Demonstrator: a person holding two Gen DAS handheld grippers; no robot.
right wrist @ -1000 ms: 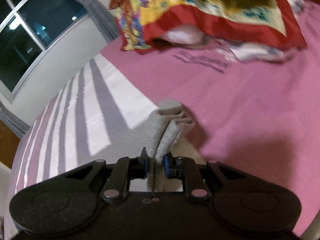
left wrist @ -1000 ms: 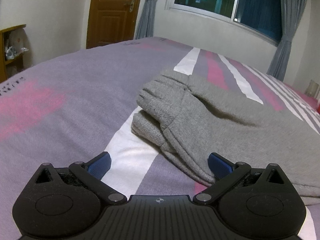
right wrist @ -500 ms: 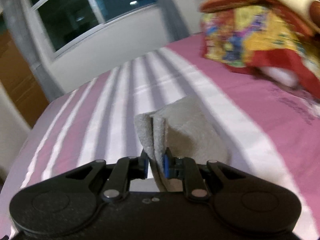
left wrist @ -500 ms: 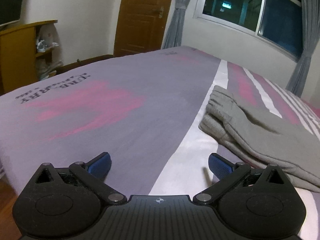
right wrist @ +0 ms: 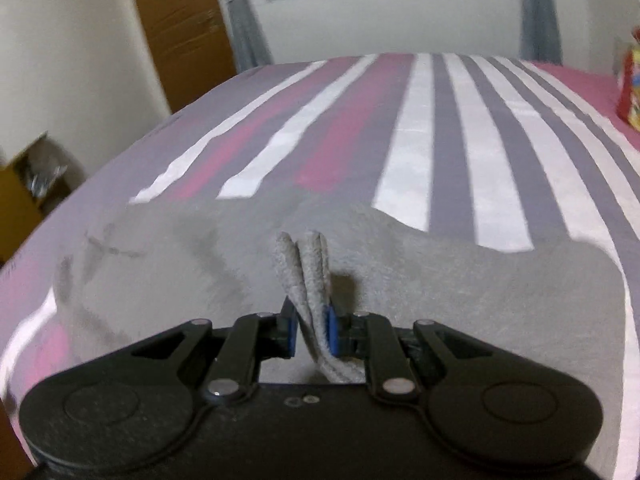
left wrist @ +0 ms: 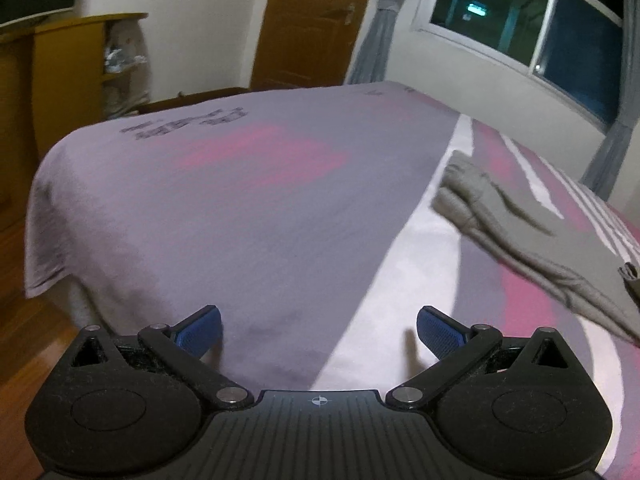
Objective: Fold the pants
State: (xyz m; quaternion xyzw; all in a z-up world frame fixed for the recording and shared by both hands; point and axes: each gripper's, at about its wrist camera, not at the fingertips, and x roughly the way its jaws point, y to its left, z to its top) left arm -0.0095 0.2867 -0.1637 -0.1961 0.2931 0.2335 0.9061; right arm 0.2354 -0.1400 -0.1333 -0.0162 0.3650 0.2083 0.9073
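Observation:
Grey pants (left wrist: 524, 236) lie on the striped bed sheet, at the right side of the left wrist view. My left gripper (left wrist: 319, 330) stands open over the sheet, well left of the pants, with nothing between its blue pads. In the right wrist view the pants (right wrist: 460, 280) spread wide across the bed below me. My right gripper (right wrist: 309, 330) is shut on a folded bunch of the pants' fabric, which sticks up between the blue pads above the layer lying beneath.
The bed sheet (left wrist: 224, 216) drops off at its left edge to a wooden floor (left wrist: 24, 344). A wooden shelf (left wrist: 72, 64), a door (left wrist: 308, 20) and a window (left wrist: 532, 12) stand beyond. A colourful cushion (right wrist: 632, 84) sits at the far right.
My right gripper swung round with the fabric, from facing the pink side and cushions to facing the window, now over the spread pants. My left gripper drew away leftward from the pants.

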